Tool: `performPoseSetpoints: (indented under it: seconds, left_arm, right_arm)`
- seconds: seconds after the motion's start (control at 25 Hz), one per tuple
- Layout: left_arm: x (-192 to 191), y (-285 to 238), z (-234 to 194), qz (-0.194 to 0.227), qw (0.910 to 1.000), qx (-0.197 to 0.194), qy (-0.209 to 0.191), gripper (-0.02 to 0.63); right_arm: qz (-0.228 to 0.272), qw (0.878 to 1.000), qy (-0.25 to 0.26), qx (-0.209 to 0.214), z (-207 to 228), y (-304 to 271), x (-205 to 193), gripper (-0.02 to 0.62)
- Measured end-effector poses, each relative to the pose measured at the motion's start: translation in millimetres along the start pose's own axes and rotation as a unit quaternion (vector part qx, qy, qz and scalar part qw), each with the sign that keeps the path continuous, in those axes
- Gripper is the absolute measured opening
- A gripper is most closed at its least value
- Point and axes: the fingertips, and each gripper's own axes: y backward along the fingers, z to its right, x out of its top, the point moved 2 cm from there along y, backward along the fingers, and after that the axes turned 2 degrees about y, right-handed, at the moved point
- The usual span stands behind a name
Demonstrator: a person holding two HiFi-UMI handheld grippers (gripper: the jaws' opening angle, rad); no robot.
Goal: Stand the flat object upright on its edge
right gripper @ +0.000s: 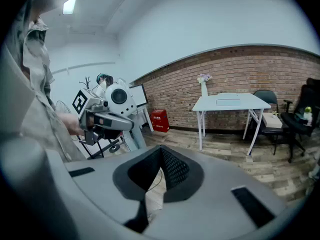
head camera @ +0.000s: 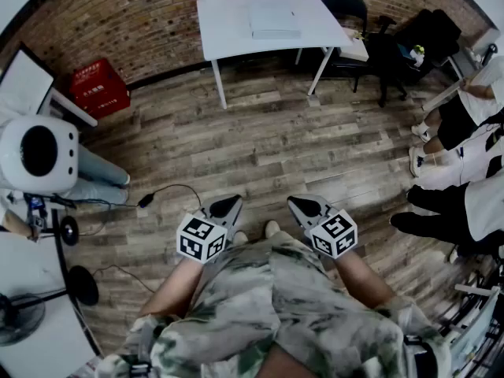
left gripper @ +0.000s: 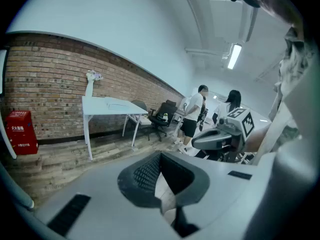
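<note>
A flat white object point(head camera: 275, 20) lies on the white table point(head camera: 228, 22) by the brick wall, well away from both grippers. It also shows as a thin slab point(right gripper: 227, 102) on the table point(right gripper: 205, 105) in the right gripper view. I hold both grippers close to my body over the wooden floor. The left gripper point(head camera: 230, 205) is shut with nothing in its jaws, and its closed fingertips point(left gripper: 150, 176) point toward the table point(left gripper: 95, 106). The right gripper point(head camera: 299, 205) is shut and empty too, its jaws point(right gripper: 161, 154) meeting in a point.
A red box point(head camera: 100, 87) stands by the wall at left. A white round machine point(head camera: 38, 154) and a fan base point(head camera: 16, 321) are at my left. Black office chairs point(head camera: 386, 53) and several people point(head camera: 465, 156) are at right. A cable point(head camera: 161, 194) lies on the floor.
</note>
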Motion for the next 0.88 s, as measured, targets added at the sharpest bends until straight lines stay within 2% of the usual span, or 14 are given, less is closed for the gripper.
performPoseSetpoints:
  seconds: [0.16,0.56,0.72,0.88]
  left_arm:
    - [13.5,-20.5,25.0,0.007,0.9999,-0.009,-0.001,0.023]
    - [54.6,-85.0,55.4,0.021,0.9994,0.011,-0.026,0.025]
    - [63.7,-108.2,60.5,0.023,0.9988,0.034,-0.026,0.025]
    - [72.3,-125.6,58.6,0.016,0.9983,0.049,-0.028,0.028]
  right_arm:
    - [0.001,1.0,0.001,0.002,19.6,14.6,-2.5,0.02]
    - [0.028,0.999,0.015,0.008,96.9,51.5,7.1,0.02]
    - [0.038,0.999,0.009,0.017,128.2,64.6,1.4,0.023]
    - [0.048,0.999,-0.005,0.008,157.6,70.8,1.3,0.051]
